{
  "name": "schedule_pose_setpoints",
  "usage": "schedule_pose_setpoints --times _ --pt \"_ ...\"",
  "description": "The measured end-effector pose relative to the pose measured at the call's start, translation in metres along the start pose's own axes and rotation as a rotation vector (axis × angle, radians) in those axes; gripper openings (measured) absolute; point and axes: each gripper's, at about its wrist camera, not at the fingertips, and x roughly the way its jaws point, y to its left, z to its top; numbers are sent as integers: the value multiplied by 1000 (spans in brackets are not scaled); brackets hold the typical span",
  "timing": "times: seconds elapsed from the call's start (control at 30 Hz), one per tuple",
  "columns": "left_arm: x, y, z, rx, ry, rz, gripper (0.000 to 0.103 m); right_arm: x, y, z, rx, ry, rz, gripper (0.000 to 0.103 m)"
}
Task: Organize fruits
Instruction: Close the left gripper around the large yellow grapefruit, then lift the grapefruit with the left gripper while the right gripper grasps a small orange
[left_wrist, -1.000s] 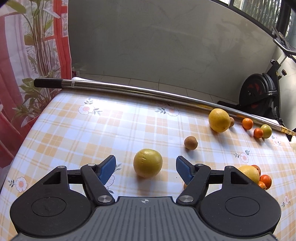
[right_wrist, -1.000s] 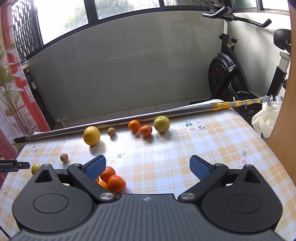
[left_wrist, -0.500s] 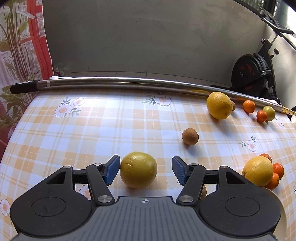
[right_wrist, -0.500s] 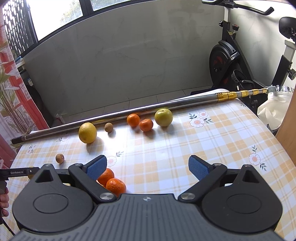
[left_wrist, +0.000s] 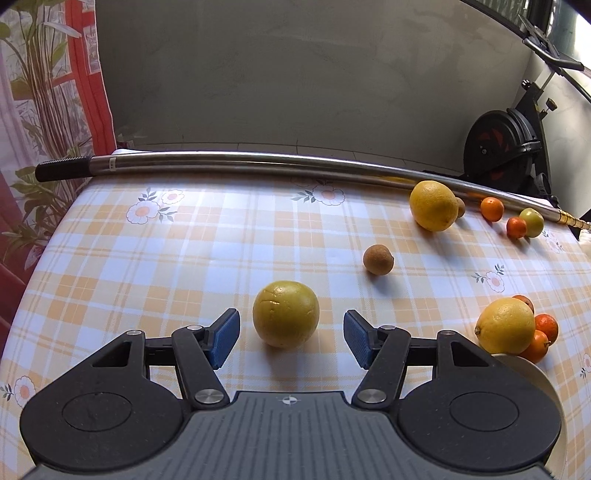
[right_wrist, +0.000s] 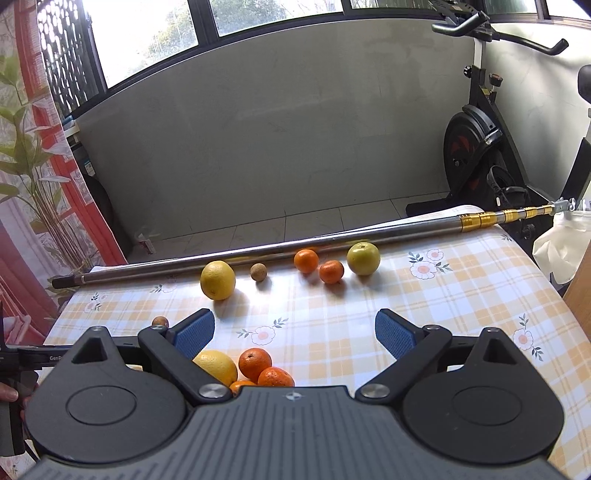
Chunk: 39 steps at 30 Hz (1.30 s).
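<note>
**A:** Left tongs (left_wrist: 291, 338) are spread wide around a yellow-green fruit (left_wrist: 285, 314) sitting on the desk (left_wrist: 184, 258). Blue pads (left_wrist: 224, 336) on either side of it, gap on both sides, so nothing's actually gripped.

**B:** And the right tongs (right_wrist: 295, 334)?

**A:** Wide apart too, holding nothing, just checked cloth between the pads. Down by its left finger there's a pile near the front edge: a lemon (right_wrist: 217, 365) touching a few mandarins (right_wrist: 255, 363).

**B:** What about the rest of the fruit?

**A:** Along the far edge, just in front of a metal pole (right_wrist: 258, 254) lying across the desk, there's a row: a big lemon (right_wrist: 218, 279), a small brown fruit (right_wrist: 258, 272), two mandarins (right_wrist: 306, 260) and a green apple (right_wrist: 363, 258). Another brown fruit (left_wrist: 378, 259) sits alone mid-desk, between the far row and the left tongs.

**B:** Background?

**A:** Exercise bike (right_wrist: 476, 147) behind the far right corner, red floral curtain (left_wrist: 48, 92) off the left edge.
</note>
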Motion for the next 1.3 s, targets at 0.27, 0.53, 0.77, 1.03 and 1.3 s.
schedule_pose_setpoints --times 0.27,0.53,0.77,1.03,1.3 --pt "12 2 15 -54 3 15 65 -32 -10 -10 31 14 -32 96" --pt "34 10 13 -119 30 6 52 -43 -26 -23 117 51 -93 96" --pt "24 16 1 -80 22 -24 48 -22 -22 -27 108 78 -87 95" --pt "-12 23 -12 -45 -23 -43 48 35 -20 -32 74 145 -15 75" --pt "-45 9 -22 -27 -57 -118 48 79 -28 -27 222 212 42 61"
